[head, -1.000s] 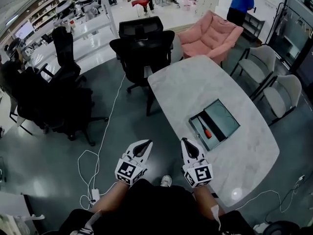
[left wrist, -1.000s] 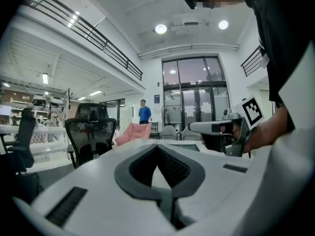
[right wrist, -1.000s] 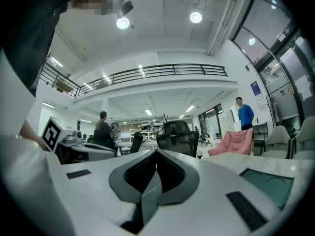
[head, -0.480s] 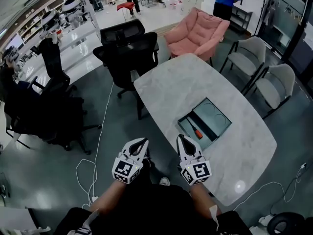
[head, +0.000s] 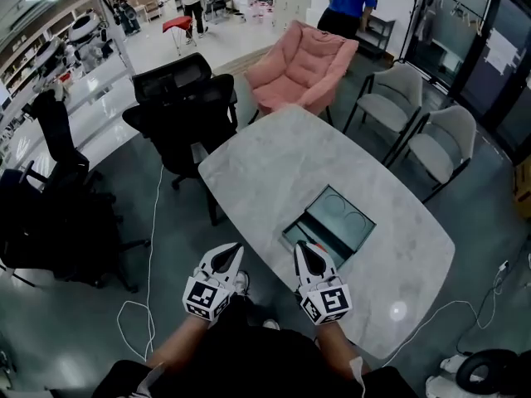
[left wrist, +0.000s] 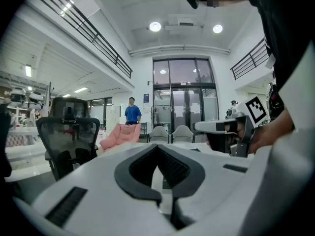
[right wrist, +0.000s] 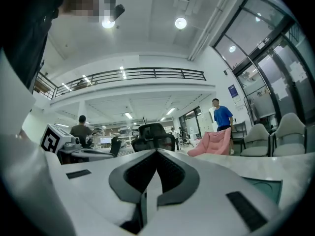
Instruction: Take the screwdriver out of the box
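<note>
Two jaw pairs clenched, empty: left gripper (head: pixel 234 249), right gripper (head: pixel 300 247); box (head: pixel 353 205) at 1 o'clock of the right gripper.

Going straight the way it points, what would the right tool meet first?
Probably the black office chair beyond the table; the right tool seems aimed above it, left of the box.

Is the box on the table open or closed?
Open: the box shows its inside from above, and no lid covers it.
</note>
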### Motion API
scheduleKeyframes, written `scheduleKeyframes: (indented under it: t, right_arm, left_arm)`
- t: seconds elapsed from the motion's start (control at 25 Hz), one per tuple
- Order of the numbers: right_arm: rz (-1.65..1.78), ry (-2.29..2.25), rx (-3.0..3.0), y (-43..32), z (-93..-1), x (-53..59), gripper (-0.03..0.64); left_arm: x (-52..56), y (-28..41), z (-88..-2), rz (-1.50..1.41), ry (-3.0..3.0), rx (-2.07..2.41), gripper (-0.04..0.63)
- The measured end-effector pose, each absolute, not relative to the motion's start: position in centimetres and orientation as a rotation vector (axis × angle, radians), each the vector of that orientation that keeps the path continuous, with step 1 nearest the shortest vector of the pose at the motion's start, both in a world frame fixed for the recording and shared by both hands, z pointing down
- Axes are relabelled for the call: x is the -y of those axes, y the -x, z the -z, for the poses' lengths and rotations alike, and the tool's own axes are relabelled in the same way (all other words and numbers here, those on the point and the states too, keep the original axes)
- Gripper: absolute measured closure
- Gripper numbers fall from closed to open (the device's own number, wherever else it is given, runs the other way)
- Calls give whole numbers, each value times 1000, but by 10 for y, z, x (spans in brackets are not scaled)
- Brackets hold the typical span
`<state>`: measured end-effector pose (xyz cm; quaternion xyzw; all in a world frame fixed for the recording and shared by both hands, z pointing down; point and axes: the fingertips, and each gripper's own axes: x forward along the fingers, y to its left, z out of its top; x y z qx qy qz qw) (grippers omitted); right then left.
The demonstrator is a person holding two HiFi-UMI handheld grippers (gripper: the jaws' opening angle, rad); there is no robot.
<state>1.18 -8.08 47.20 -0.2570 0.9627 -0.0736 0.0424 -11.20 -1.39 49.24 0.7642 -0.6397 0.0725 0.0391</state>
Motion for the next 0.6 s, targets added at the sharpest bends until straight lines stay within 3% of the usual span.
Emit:
scheduleKeyframes:
  t: [0.6]
  right_arm:
    - [147, 1263, -2908, 28, -495, 174, 594]
  left_arm:
    - [158, 176, -515, -200, -2561, 1627, 589]
